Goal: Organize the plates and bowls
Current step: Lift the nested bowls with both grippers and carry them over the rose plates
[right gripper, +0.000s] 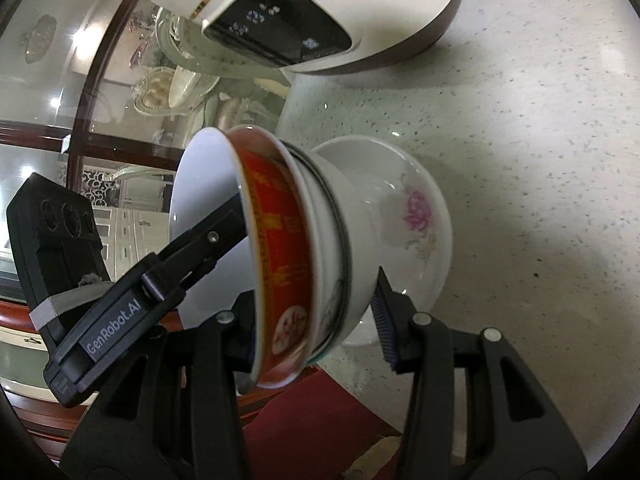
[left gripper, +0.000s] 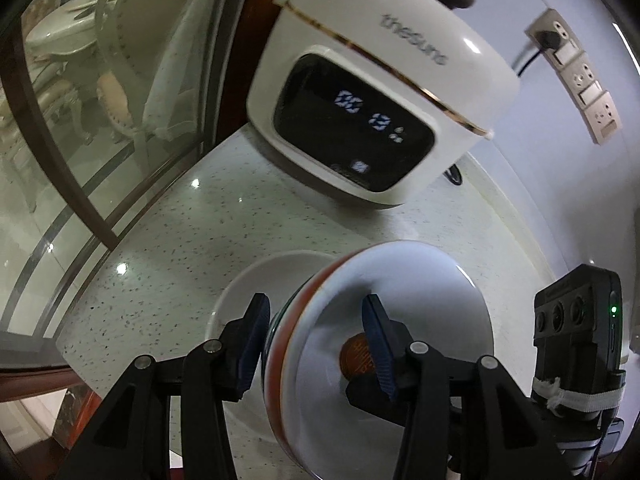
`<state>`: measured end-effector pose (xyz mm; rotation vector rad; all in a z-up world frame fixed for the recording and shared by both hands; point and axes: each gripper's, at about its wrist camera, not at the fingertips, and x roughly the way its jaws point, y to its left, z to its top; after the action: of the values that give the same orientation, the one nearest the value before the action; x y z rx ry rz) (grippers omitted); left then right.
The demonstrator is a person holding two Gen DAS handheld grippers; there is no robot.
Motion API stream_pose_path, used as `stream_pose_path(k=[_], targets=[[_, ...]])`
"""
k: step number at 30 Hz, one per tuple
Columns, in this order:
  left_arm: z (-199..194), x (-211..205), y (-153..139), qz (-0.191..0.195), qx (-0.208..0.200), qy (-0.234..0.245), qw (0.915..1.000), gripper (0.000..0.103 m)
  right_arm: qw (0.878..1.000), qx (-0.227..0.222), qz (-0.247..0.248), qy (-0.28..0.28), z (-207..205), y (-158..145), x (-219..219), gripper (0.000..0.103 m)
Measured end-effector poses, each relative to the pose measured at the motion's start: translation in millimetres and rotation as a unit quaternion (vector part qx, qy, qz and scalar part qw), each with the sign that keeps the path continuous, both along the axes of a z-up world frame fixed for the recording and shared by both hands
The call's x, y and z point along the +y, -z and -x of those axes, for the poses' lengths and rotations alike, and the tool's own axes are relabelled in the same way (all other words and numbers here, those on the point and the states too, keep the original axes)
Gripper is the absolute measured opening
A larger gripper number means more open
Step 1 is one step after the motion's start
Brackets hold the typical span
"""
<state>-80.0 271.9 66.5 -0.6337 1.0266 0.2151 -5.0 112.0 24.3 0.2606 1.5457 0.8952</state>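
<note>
One white rice cooker with a dark display panel and gold trim [left gripper: 376, 92] stands on the pale speckled stone counter [left gripper: 168, 248]. Just in front of the cooker, three nested bowls are held tilted on their sides: one red-and-gold patterned porcelain bowl [right gripper: 280, 256], one white bowl with dark rim lines [right gripper: 328, 236], and one white bowl with a pink flower print [right gripper: 416, 208]. One shallow white plate [left gripper: 256, 284] lies flat beneath them. Two black two-finger grippers, left [left gripper: 316, 344] and right [right gripper: 316, 320], are present.

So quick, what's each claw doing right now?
Left claw: closed on the rim of the nested bowls.
Right claw: closed on the same nested bowls, from the other side.
</note>
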Motion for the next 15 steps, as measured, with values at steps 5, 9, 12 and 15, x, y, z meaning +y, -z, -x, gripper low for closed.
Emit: stream_pose_path(k=[5, 9, 12, 15], targets=[[-1.3, 0.1, 5.7, -0.004, 0.011, -0.007, 0.9999, 0.048, 1.000, 0.014, 0.005, -0.010, 4.6, 7.9, 9.6, 0.049], [3.2, 0.7, 5.3, -0.003, 0.014, -0.010, 0.9999, 0.048, 1.000, 0.016, 0.009, -0.014, 6.9, 8.5, 13.8, 0.049], [5.3, 2.3, 7.4, 0.001, 0.016, -0.009, 0.9998, 0.048, 1.000, 0.015, 0.014, -0.015, 8.4, 10.2, 18.0, 0.049], [4.8, 2.9, 14.7, 0.009, 0.018, -0.007, 0.9998, 0.048, 1.000, 0.013, 0.023, -0.015, 9.6, 11.6, 17.0, 0.049]])
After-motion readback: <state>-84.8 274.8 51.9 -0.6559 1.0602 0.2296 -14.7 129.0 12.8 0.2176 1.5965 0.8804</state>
